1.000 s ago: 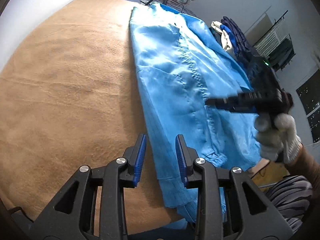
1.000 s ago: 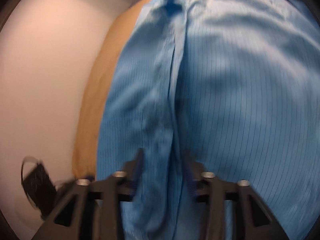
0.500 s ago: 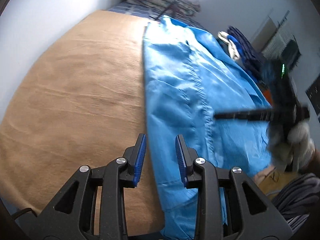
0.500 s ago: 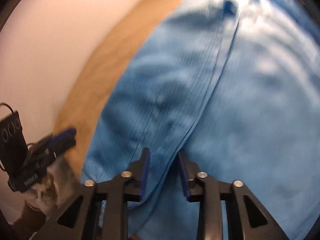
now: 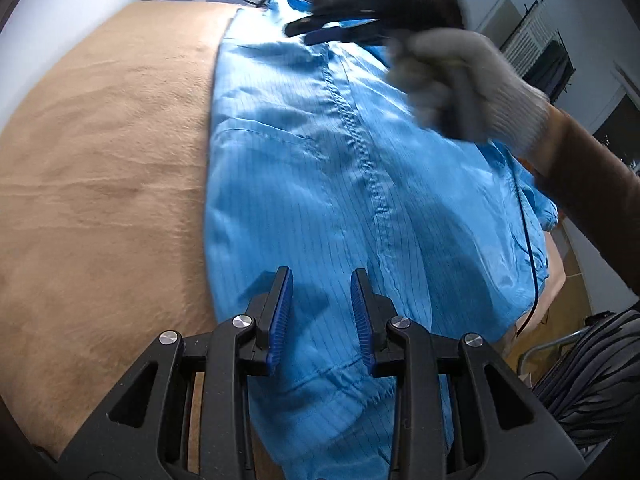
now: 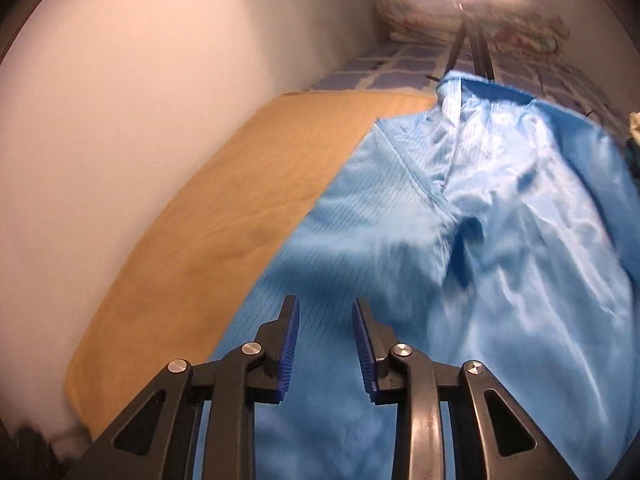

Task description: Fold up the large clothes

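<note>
Handling the blue garment point(image 5: 320, 184) calls for edge grips: the thin, pin-striped fabric looks light, limp and somewhat slick, so it will likely sag and slide unless pinched at a hem, seam or corner. It lies spread on the tan blanket point(image 5: 100, 184), along that blanket's right-hand part in the left wrist view. Its long axis runs away from the cameras, collar end toward the far wall, hem end nearest; a stitched seam point(image 5: 360, 140) follows that axis.

The left gripper point(image 5: 322, 312) hovers over the near hem, jaws narrowly apart, nothing between them. The right gripper point(image 6: 326, 340), in a gloved hand point(image 5: 460, 80), has just been closing slightly; its jaws stand narrowly apart and empty above the cloth.
</note>
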`<control>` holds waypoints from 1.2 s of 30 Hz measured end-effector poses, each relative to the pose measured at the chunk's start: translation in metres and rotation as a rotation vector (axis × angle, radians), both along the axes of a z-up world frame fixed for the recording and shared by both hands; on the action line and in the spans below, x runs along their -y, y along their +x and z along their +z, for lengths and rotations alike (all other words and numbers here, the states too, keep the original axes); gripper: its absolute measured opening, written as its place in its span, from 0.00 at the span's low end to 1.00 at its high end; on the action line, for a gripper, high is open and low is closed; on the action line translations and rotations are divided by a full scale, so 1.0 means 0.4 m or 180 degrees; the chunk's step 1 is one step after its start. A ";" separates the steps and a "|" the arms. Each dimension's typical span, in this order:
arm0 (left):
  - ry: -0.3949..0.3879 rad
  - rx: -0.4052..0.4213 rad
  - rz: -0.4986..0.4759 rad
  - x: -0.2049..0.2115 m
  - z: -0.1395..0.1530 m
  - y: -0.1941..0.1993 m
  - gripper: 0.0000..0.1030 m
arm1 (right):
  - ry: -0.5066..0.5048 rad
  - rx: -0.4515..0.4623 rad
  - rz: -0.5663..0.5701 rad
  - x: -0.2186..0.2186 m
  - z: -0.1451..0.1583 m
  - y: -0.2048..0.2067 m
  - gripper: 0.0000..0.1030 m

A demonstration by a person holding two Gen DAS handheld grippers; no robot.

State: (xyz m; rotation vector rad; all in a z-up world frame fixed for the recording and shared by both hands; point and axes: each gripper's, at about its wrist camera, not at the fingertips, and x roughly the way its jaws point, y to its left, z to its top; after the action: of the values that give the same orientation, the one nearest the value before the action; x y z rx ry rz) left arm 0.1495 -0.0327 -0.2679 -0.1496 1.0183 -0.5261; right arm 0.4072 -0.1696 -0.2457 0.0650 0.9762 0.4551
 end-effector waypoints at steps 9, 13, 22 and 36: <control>0.0217 0.0086 -0.0198 0.041 -0.027 -0.032 0.29 | -0.0100 -0.0084 -0.0324 0.026 -0.108 0.144 0.23; 0.0273 0.0183 -0.0290 0.061 -0.030 -0.053 0.31 | 0.0044 -0.0158 -0.0397 0.045 -0.073 0.126 0.26; 0.0239 0.0090 -0.0393 0.069 -0.014 -0.095 0.31 | 0.0072 0.0156 -0.0478 0.203 0.104 -0.138 0.42; -0.0033 0.0948 0.0275 -0.050 0.386 -0.019 0.60 | -0.0278 0.0646 -0.0962 0.537 0.280 -0.560 0.75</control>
State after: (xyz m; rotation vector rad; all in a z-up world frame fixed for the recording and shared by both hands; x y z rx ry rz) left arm 0.1419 -0.0128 -0.1135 -0.1196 0.7156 -0.4593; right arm 0.1833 -0.3846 -0.1335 0.0843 0.7693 0.1373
